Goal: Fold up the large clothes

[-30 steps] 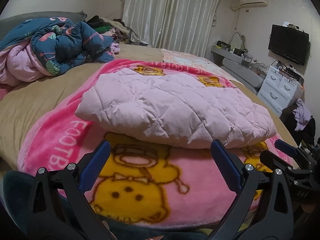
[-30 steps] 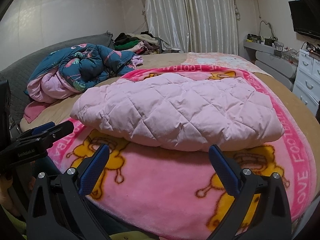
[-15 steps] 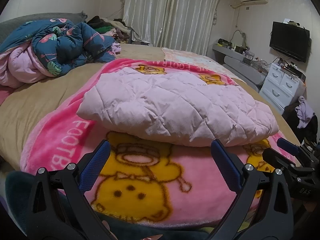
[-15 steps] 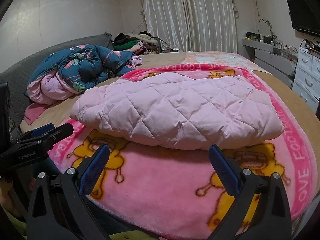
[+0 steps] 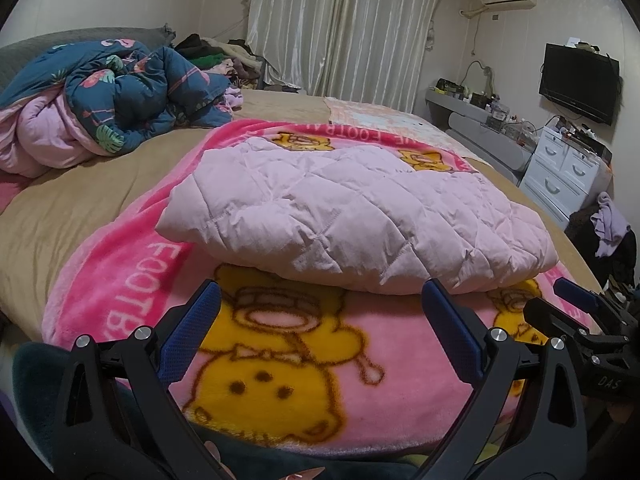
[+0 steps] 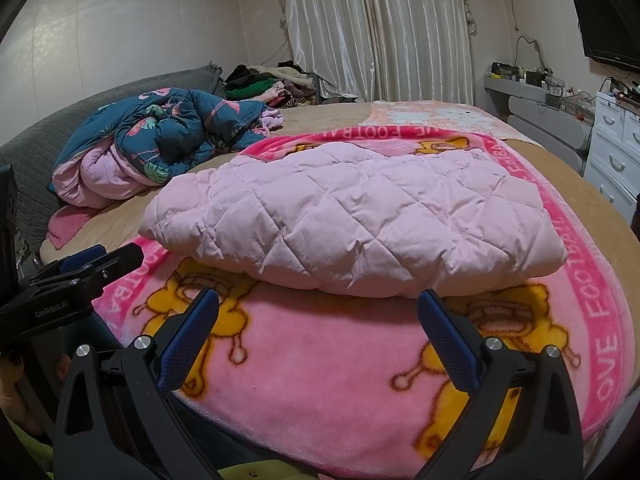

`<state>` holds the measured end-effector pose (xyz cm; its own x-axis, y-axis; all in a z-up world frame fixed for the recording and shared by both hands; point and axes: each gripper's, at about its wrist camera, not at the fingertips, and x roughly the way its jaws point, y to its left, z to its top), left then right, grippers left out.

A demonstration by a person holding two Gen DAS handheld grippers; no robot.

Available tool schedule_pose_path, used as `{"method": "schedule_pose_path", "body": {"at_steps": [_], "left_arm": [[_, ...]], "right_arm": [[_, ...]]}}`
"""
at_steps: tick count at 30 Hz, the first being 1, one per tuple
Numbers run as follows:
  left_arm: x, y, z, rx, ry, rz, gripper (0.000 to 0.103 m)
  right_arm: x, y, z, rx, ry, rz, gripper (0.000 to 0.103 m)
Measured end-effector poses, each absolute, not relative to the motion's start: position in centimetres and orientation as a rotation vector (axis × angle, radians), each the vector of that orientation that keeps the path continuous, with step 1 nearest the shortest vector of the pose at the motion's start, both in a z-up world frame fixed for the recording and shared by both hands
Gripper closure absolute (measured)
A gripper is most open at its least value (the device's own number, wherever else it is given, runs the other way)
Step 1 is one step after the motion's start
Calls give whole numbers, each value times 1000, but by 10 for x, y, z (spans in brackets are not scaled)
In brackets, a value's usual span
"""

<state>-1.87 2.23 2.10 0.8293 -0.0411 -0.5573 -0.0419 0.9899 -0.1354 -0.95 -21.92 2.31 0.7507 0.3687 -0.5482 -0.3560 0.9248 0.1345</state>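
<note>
Pink quilted jacket [image 5: 352, 216] sits mid-frame, already folded into a puffy rectangle on the pink cartoon blanket [image 5: 280, 364] covering the bed [image 5: 80, 200]. Left gripper [image 5: 320, 312] hovers at the bottom of its frame, jaws wide, holding nothing; right gripper [image 6: 320, 312] likewise — both just short of the jacket's near edge, not touching. Risks: the padding looks springy, so a shallow pinch may catch only the top layer and the fold pops open; the plush blanket could get grabbed along with it. Blue floral duvet [image 5: 120, 92] at upper left is well clear.
</note>
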Motion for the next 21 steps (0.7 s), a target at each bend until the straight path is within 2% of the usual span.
{"method": "schedule_pose_path", "body": {"at_steps": [21], "left_arm": [[-19,22,21,-143,596,3,9]], "right_arm": [[-10,-220,24,25,608,395,4]]}}
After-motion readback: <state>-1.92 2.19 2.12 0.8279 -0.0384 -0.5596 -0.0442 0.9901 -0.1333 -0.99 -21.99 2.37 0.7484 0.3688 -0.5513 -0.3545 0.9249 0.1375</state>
